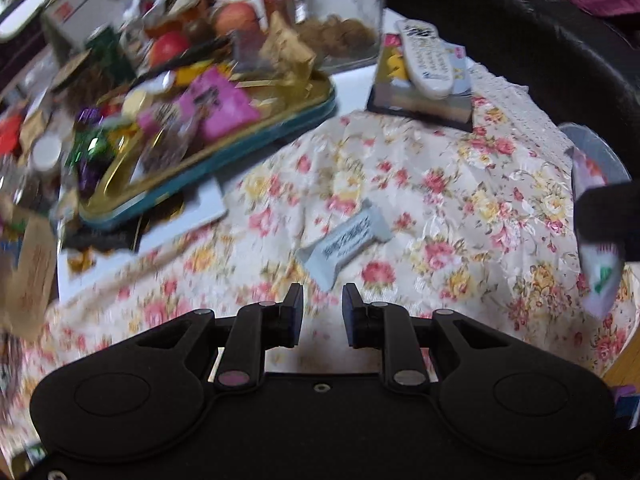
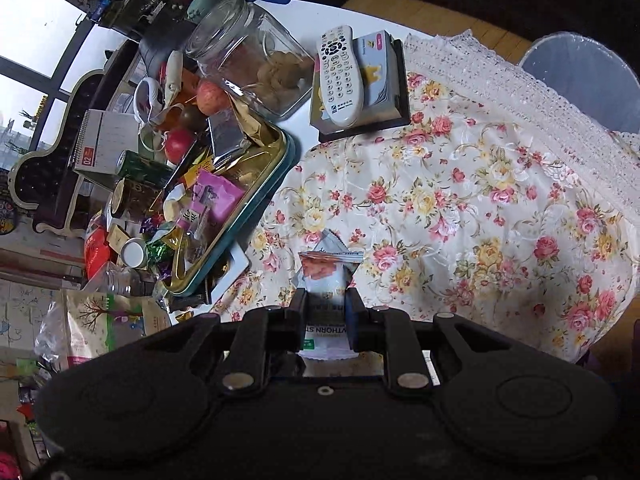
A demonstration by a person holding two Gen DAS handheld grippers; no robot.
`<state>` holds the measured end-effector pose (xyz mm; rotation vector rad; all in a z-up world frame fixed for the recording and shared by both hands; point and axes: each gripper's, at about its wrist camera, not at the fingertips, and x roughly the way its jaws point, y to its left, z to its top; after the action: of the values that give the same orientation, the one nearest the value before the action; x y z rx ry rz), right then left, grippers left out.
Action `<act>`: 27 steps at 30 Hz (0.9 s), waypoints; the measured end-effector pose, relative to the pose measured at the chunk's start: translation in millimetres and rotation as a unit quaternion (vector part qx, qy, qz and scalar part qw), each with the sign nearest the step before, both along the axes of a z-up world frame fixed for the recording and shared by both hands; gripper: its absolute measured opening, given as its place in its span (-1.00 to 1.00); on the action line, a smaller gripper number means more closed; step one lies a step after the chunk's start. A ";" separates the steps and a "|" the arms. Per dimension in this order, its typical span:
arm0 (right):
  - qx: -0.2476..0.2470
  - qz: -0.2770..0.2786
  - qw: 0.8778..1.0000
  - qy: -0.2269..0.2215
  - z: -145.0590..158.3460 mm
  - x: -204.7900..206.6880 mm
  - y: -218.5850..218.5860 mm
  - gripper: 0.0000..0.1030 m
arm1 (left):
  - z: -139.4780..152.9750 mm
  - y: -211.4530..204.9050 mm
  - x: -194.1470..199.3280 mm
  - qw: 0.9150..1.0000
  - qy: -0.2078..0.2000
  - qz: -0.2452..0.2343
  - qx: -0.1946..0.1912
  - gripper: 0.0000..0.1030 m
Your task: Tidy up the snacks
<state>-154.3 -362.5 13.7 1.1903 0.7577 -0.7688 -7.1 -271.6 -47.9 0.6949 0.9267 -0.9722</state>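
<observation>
From the left wrist camera, much of the scene is smeared by blur. My left gripper [image 1: 322, 300] has its jaws released, a clear gap between them and nothing inside. Just ahead lies a grey-white snack bar [image 1: 345, 239], flat on the floral tablecloth [image 1: 460, 184] that covers the counter. I judge it light and crinkly, its wrapper slippery and its filling possibly brittle; the firm middle across its narrow width looks the best place to take hold, not the thin crimped ends. Further back, to the left, a gold tin tray [image 1: 308, 100] with a teal rim holds a heap of wrapped sweets, too blurred to name singly. At the right edge the other gripper's dark finger crosses a white packet [image 1: 600, 276], partly cut off by the frame.

From the right wrist camera, sharper, my right gripper [image 2: 326, 304] is clenched on a white snack packet [image 2: 325, 276], pinching it across its width, lifted clear of the cloth. It looks soft and light; the wrapper buckles under the squeeze. Its printed name is half hidden by the jaws, only part of a word shows. Directly behind it a grey wrapper corner [image 2: 332, 243] peeks out, mostly hidden. Beyond, left, the tray [image 2: 280, 160] sits near a glass jar [image 2: 248, 64] and a remote control [image 2: 340, 76].
</observation>
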 end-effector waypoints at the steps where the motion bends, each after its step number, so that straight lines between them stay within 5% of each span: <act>1: 0.003 -0.002 1.000 -0.001 -0.7 -2.1 -0.5 -0.59 | 0.3 -6.2 -1.7 1.000 -0.008 -0.020 0.001 -0.40; 6: 0.026 -0.019 0.999 -0.019 0.6 -12.8 -5.5 -0.59 | -5.3 -32.6 -17.2 0.987 -0.041 -0.154 0.019 -0.36; 10: 0.029 -0.039 0.998 -0.034 7.6 -18.7 -12.1 -0.59 | -17.5 -45.8 -20.5 0.980 -0.042 -0.189 0.038 -0.32; 22: 0.034 -0.066 0.996 -0.049 12.9 -23.0 -20.4 -0.59 | -49.1 -64.3 0.9 0.988 -0.041 -0.138 0.055 -0.31; 27: 0.032 -0.065 0.996 -0.048 12.6 -19.9 -18.5 -0.59 | -58.6 -66.6 2.2 0.990 -0.056 -0.114 0.057 -0.13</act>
<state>-174.2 -381.0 26.2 1.3345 0.6351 -0.7927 -4.9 -338.2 -106.5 0.9590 0.8210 -1.0754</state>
